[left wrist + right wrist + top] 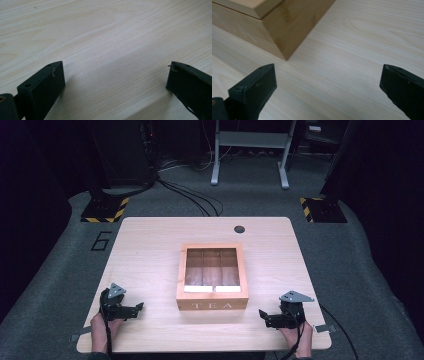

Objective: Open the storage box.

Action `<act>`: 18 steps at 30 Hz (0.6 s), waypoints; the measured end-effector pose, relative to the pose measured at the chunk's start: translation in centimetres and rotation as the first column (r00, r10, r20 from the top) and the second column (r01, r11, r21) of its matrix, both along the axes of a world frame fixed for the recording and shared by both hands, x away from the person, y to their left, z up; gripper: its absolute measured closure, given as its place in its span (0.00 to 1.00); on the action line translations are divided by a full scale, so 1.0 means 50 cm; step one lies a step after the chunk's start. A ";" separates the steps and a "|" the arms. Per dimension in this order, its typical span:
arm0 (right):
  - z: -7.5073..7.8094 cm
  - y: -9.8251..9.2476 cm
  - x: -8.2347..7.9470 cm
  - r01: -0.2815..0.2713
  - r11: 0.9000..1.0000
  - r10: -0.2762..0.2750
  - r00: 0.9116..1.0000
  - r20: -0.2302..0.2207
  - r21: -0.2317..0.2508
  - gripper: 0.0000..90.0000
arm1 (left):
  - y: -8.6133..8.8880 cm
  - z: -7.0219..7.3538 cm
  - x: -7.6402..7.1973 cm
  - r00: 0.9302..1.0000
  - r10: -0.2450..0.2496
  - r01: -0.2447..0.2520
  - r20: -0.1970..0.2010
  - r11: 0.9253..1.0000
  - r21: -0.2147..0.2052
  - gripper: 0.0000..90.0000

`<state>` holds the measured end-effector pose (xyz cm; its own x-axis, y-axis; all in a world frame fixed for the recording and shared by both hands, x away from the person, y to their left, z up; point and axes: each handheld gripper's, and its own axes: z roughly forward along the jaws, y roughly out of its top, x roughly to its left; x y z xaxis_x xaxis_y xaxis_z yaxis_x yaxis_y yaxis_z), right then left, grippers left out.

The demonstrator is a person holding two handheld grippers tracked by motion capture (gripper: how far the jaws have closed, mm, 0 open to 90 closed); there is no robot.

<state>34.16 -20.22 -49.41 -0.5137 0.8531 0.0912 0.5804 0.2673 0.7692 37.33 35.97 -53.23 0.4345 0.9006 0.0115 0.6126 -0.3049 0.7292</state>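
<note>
Left tool (131, 309) rests low on the surface (150, 245) near the front left corner, jaws wide apart and holding nothing; its own view shows bare wood grain between them. Right tool (265, 316) rests near the front right corner, jaws likewise spread and empty; in the right gripper view the near corner of the box (287, 30) stands just ahead of them, not touching. The box (212, 277), marked TEA on its front, sits at mid-surface between the two tools, square to the front edge, its glazed lid closed over divided compartments. Contents cannot be made out through the pane. Judgement: the step in hand is the approach to the box, most likely to raise the lid. To do it well, one tool should steady the base by a side wall while the other takes the lid's front lip squarely, lifting about the rear hinge line. A one-sided pull risks sliding the box across the smooth surface.
</note>
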 end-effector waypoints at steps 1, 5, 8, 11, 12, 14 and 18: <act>0.002 0.007 0.001 -0.007 1.000 0.007 1.000 0.005 0.009 0.00 | 0.000 0.000 0.000 1.000 0.000 0.000 0.000 1.000 0.000 0.02; 0.005 0.037 0.008 -0.040 0.999 0.040 0.999 0.002 0.007 0.00 | 0.000 0.000 0.000 1.000 0.001 -0.001 0.000 1.000 -0.001 0.02; 0.006 0.055 0.014 -0.053 0.998 0.053 0.999 0.006 0.020 0.01 | 0.000 0.000 0.000 1.000 0.001 -0.001 0.000 1.000 -0.001 0.02; 0.007 0.073 0.018 -0.067 0.998 0.067 0.998 0.014 0.021 0.03 | 0.000 0.000 0.000 1.000 -0.001 0.001 -0.002 1.000 0.001 0.02; 0.008 0.078 0.020 -0.071 0.997 0.071 0.997 0.016 0.022 0.03 | 0.000 0.000 0.000 1.000 -0.001 0.001 -0.002 1.000 0.002 0.02; 0.008 0.087 0.023 -0.079 0.997 0.079 0.997 0.016 0.020 0.07 | 0.000 0.000 0.000 1.000 -0.001 0.001 -0.002 1.000 0.002 0.02; 0.009 0.102 0.026 -0.086 0.996 0.085 0.996 0.029 0.028 0.17 | 0.001 0.001 0.000 1.000 -0.003 0.003 -0.008 1.000 0.000 0.02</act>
